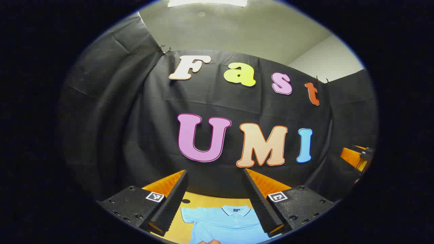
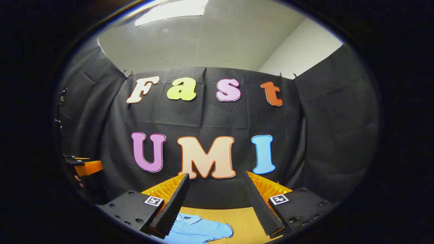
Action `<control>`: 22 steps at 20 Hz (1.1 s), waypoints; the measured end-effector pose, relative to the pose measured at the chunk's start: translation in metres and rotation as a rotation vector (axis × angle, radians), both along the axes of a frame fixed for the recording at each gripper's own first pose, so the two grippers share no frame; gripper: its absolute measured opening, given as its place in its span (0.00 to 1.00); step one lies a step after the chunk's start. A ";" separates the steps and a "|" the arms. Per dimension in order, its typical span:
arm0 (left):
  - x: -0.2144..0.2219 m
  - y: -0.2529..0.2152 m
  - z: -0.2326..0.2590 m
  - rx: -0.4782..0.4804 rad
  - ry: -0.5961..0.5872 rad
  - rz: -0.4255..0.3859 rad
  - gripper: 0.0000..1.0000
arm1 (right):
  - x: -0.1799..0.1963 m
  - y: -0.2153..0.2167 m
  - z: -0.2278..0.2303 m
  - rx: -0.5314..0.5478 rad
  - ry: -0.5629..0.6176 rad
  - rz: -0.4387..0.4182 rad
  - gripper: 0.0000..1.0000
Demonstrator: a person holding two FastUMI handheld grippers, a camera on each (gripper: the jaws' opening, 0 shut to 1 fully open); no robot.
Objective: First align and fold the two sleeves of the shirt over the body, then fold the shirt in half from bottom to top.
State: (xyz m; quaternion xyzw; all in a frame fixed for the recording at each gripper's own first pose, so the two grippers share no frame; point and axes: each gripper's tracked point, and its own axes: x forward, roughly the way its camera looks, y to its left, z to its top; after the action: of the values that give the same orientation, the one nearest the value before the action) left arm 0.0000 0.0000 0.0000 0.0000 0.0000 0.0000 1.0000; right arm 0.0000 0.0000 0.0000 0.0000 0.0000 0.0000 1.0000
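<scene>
A light blue polo shirt (image 1: pixel 226 223) is lying flat on a yellowish wooden surface (image 1: pixel 176 227), collar toward the black cloth wall (image 1: pixel 142 112) and one short sleeve spreading out to the side; in the right gripper view the same shirt (image 2: pixel 196 230) is showing low and left on the surface (image 2: pixel 244 220). The left gripper (image 1: pixel 216 203) is hovering above the shirt with its jaws standing wide apart and holding nothing. The right gripper (image 2: pixel 217 206) is likewise hanging in the air, its jaws spread apart and gripping nothing, with the shirt lying below and to its left. A small part of a hand (image 1: pixel 210 241) is peeking in at the bottom edge of the left gripper view, just at the near side of the shirt. Overhead, a ceiling light (image 2: pixel 173 10) is glowing above the cloth wall (image 2: pixel 325 128)
</scene>
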 end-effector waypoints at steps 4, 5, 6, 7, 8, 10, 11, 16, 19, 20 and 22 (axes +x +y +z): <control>0.007 -0.003 -0.010 0.001 0.025 -0.008 0.93 | 0.007 -0.002 -0.008 0.035 0.013 -0.008 0.98; 0.009 -0.003 -0.010 -0.005 0.024 -0.007 0.94 | 0.007 -0.004 -0.008 0.027 0.011 -0.015 0.98; 0.009 -0.002 -0.013 -0.006 0.029 -0.007 0.93 | 0.007 -0.004 -0.010 0.021 0.016 -0.015 0.98; 0.009 -0.001 -0.015 -0.001 0.035 -0.005 0.95 | 0.008 -0.003 -0.011 0.014 0.020 -0.013 0.98; 0.009 0.000 -0.016 0.002 0.039 -0.001 0.95 | 0.010 -0.003 -0.012 0.009 0.023 -0.015 0.98; 0.011 0.001 -0.017 -0.001 0.036 -0.004 0.96 | 0.012 -0.002 -0.013 0.002 0.028 -0.019 0.98; 0.013 0.001 -0.017 -0.002 0.037 -0.006 0.96 | 0.013 -0.003 -0.013 -0.001 0.028 -0.024 0.99; 0.016 0.001 -0.017 0.000 0.032 -0.009 0.95 | 0.017 -0.001 -0.012 0.000 0.019 -0.026 0.99; 0.017 0.002 -0.017 0.006 0.034 -0.006 0.93 | 0.017 0.002 -0.014 0.000 0.019 -0.017 0.99; 0.017 0.000 -0.018 0.007 0.032 -0.006 0.96 | 0.019 0.001 -0.015 0.000 0.022 -0.015 0.98; 0.017 -0.002 -0.017 0.007 0.026 -0.003 0.93 | 0.020 0.001 -0.021 -0.006 0.035 -0.012 0.98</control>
State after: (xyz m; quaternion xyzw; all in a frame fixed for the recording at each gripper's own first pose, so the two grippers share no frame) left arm 0.0168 -0.0018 -0.0165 0.0034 0.0132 -0.0015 0.9999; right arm 0.0203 0.0006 -0.0212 -0.0032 0.0177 -0.0058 0.9998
